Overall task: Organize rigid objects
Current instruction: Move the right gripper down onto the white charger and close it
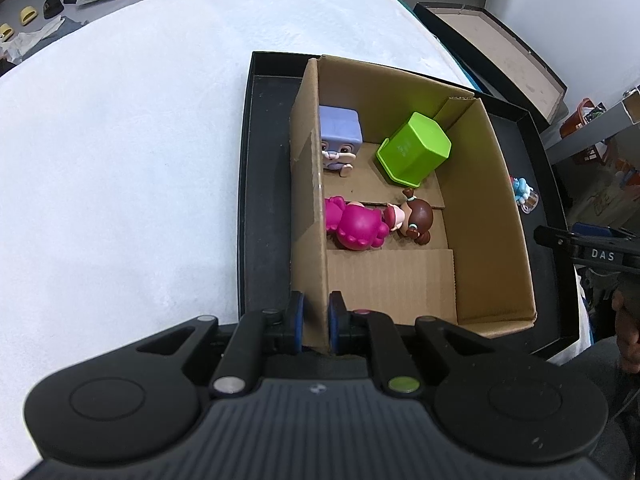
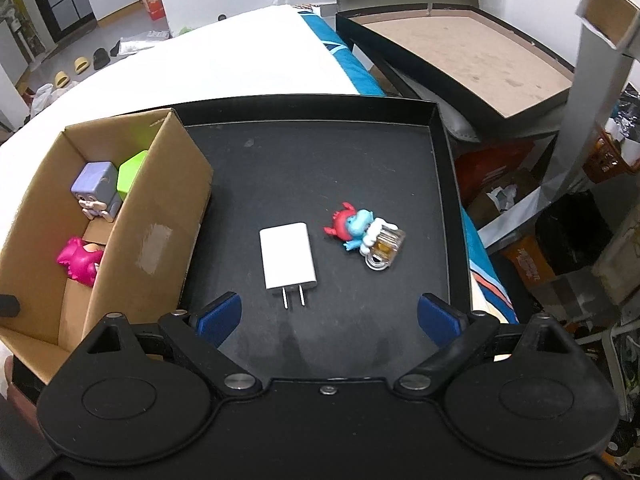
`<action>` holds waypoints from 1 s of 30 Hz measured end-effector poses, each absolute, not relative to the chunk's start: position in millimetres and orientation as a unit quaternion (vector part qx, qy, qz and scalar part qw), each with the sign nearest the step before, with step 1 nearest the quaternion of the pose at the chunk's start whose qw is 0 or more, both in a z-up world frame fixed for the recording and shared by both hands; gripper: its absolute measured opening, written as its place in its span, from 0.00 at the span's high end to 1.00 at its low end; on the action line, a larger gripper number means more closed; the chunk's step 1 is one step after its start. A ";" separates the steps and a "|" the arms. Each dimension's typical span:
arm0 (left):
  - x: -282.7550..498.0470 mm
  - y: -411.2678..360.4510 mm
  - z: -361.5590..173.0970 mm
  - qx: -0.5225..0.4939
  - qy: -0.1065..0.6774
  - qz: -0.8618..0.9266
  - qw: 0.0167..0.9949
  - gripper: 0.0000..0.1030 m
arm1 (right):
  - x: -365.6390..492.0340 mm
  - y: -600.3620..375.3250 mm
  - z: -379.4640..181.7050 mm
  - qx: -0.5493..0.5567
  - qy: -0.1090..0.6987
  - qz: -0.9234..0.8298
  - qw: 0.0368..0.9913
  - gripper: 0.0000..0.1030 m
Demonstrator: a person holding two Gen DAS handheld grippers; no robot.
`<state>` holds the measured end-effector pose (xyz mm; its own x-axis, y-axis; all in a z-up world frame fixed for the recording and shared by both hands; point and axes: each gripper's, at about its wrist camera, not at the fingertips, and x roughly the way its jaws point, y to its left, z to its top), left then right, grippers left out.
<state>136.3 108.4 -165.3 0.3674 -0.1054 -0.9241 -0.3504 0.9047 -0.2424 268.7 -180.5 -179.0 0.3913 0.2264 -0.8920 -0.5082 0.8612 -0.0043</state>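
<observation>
With my left gripper (image 1: 316,320) I pinch the near end of the left wall of the cardboard box (image 1: 492,216), jaws closed tight on the cardboard, and I judge the best thing is to keep this hand quiet so the box does not slide inside the black tray (image 2: 312,160) while the other hand works. Inside the box, from left to right, lie the purple cube figure (image 1: 340,136), the pink figure (image 1: 354,226), the brown-haired doll (image 1: 418,220) touching it, and the green cup (image 1: 416,148) tipped on its side. My right gripper (image 2: 328,316) stands wide apart and holds nothing. The white charger (image 2: 287,256) lies flat on the tray floor just ahead of it, between the two blue pads (image 2: 218,318), its prongs pointing toward me. I think I should close on the long sides of the body, not the prongs. To the right of the charger, near but apart, lies the blue and red figure (image 2: 360,232).
</observation>
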 end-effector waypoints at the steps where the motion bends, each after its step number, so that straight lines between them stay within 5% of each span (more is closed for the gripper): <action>1: 135.8 108.4 -165.4 -0.205 0.557 0.076 0.801 0.88 | 269.4 -179.0 -179.9 -0.140 0.505 0.225 0.821 0.08; 4: 135.0 108.4 -165.4 -0.206 0.556 0.075 0.802 0.88 | 271.5 -174.0 -184.5 -0.147 0.508 0.227 0.818 0.08; 15: 132.8 111.7 -165.1 -0.212 0.552 0.071 0.803 0.88 | 282.6 -156.6 -202.4 -0.148 0.533 0.234 0.799 0.35; 25: 132.2 114.6 -164.5 -0.220 0.549 0.065 0.804 0.87 | 291.7 -137.3 -222.4 -0.169 0.550 0.210 0.790 0.37; 29: 131.0 114.4 -163.7 -0.217 0.549 0.062 0.805 0.87 | 291.0 -132.4 -226.8 -0.175 0.552 0.215 0.787 0.63; 30: 130.7 114.3 -163.4 -0.217 0.548 0.062 0.805 0.87 | 290.4 -131.0 -225.2 -0.177 0.553 0.215 0.785 0.63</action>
<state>130.7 114.3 -163.4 0.3911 -0.1381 -0.9099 -0.3379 0.8981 -0.2816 290.4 -131.0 -225.2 0.2964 0.1410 -0.9446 -0.5330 0.8451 -0.0411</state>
